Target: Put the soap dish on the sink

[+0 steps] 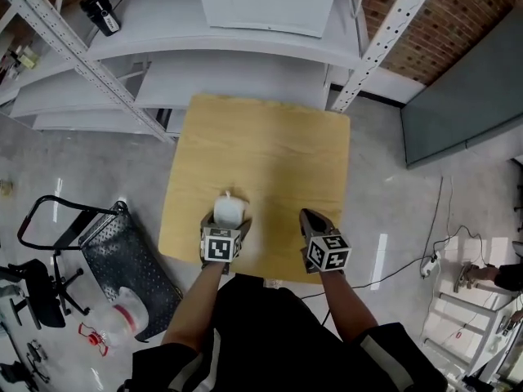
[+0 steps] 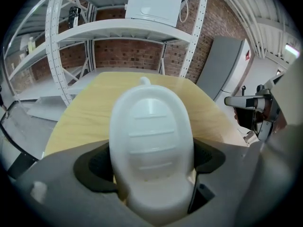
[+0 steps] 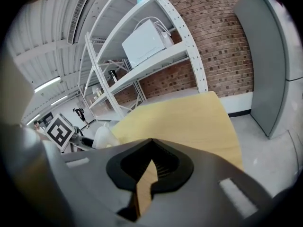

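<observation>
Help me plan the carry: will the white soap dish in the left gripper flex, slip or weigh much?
The soap dish looks like moulded hard plastic, so it is probably rigid and light. Its smooth, rounded sides could slip in the left gripper, whose jaws clamp only its near end.

Head view, 6 o'clock: black top [image 1: 270, 333] fills the lower frame. Left sleeve [image 1: 176, 367] at 7 o'clock and right sleeve [image 1: 394, 356] at 5 o'clock are both black, each crossed by a pale grey band.

Left gripper [image 1: 229, 217]: grey shell. The left marker cube [image 1: 221, 246] at its 6 o'clock end is white-faced and carries black square codes.

Right gripper [image 1: 307, 214]: dark tapered nose, same build. The right marker cube [image 1: 329, 252] is likewise black on white.

Right gripper view: smooth matt grey housing. Black ribbed pads [image 3: 166, 167] line the jaws in a recessed, rounded pocket. Pale rectangular inlays sit on the shell at 4 and 9 o'clock.
</observation>
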### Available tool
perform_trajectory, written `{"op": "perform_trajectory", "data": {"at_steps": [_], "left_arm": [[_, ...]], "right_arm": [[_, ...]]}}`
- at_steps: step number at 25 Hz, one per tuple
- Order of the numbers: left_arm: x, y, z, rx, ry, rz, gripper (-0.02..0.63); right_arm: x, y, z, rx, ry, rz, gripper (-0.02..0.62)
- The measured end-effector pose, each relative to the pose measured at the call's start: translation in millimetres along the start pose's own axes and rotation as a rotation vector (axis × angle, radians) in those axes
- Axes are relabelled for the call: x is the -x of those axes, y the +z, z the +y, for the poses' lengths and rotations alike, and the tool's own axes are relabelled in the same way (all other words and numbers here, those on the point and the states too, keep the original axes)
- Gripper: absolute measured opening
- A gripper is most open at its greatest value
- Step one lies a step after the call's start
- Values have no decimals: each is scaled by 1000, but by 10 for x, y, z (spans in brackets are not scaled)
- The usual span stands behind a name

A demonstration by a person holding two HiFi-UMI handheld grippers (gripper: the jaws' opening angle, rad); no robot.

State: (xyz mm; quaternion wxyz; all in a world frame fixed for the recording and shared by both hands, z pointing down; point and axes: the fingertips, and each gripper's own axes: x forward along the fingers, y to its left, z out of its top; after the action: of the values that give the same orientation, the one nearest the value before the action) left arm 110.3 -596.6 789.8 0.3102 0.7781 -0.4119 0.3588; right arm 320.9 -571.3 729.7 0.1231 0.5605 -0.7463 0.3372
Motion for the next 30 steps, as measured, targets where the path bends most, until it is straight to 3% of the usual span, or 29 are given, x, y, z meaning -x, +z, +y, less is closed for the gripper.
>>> {"op": "perform_trajectory", "data": {"at_steps": [5, 10, 17, 25, 30], "left_arm": [[-125, -89, -61, 73, 2, 56, 465], [-218, -163, -134, 9, -3, 71, 466], [-259, -179, -128, -4, -39, 74, 474], [-106, -21, -66, -21, -9, 0, 495], [178, 274, -65, -11, -16, -134, 492]], "right_arm": [[-30, -49, 97, -11, 7, 22, 6], [-7, -85, 139, -39, 19, 24, 6], [-21, -111, 163, -24, 32, 41, 6], [-37, -25, 186, -5, 32, 25, 6], [98, 109, 195, -2, 28, -25, 6]]}}
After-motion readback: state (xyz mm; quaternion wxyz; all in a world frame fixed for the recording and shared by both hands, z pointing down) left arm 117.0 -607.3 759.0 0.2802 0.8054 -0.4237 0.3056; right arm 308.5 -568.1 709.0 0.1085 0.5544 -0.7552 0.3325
